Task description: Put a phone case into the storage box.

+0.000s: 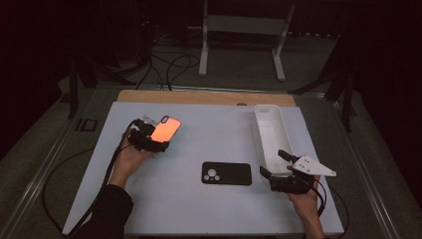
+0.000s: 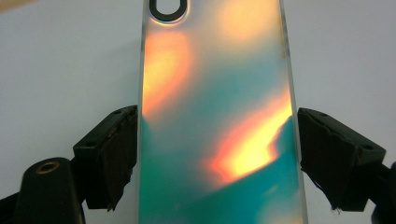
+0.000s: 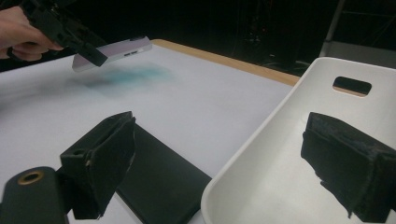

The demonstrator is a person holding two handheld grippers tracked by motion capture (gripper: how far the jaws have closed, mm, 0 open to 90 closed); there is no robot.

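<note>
A phone with a shiny orange-and-teal back point(image 1: 166, 129) is held clear of the white table top, at its far left. My left gripper point(image 1: 159, 136) is shut on it. In the left gripper view the phone point(image 2: 215, 116) runs up between the two black pads point(image 2: 116, 154), which press on its long edges. The right gripper view shows it point(image 3: 114, 53) tilted in the air with its glow on the table beneath. My right gripper point(image 1: 272, 163) stands open across the near end of a white tray point(image 1: 271, 134), one jaw inside the tray point(image 3: 280, 154) and one outside.
A black phone case point(image 1: 226, 173) lies flat at the middle of the table, just left of the right gripper, under its outer jaw point(image 3: 159, 182). The white board point(image 1: 199, 209) ends in a wooden strip at the far edge. Cables and a white frame point(image 1: 239, 30) are on the floor beyond.
</note>
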